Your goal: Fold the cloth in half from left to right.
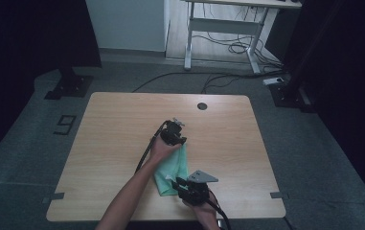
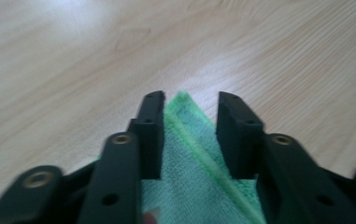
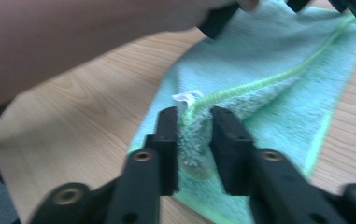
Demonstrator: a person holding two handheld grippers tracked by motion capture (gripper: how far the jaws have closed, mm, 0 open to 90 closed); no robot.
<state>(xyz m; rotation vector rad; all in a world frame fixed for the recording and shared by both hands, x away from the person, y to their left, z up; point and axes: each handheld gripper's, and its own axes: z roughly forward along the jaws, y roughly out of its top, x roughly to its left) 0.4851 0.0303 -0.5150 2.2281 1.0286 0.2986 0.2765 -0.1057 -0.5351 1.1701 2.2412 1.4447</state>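
Black jaws of the right gripper (image 3: 194, 135) rise closest to the lens in the right gripper view, standing a little apart with a raised fold of the green cloth (image 3: 269, 88) between them. The fold's fuzzy edge fills most of the gap, brushing the left jaw, while the right jaw seems just clear of it; I cannot tell whether either pad truly presses. A small white tag (image 3: 187, 96) sticks out at the top of that fold.

That cloth (image 1: 173, 170) lies folded on the wooden table (image 1: 118, 143), slightly right of the middle and toward the person's edge, its long side running from the near edge toward the far one. A brighter green hem runs along its length.

At the cloth's far end sits the left gripper (image 1: 179, 140), seen from above. In the left gripper view its jaws (image 2: 189, 126) stand moderately apart over a pointed corner of the cloth (image 2: 189, 168), which lies flat on the wood between them; the left jaw is right against the cloth's edge, the right jaw clear of it.

From above, the right gripper (image 1: 176, 181) rests at the cloth's near end, a grey three-cornered plate on top. A bare forearm (image 1: 127, 196) reaches in from the bottom toward the left gripper.

Beyond the table lie grey floor (image 1: 314, 143), a white desk frame (image 1: 223, 28) and loose cables (image 1: 228, 48).
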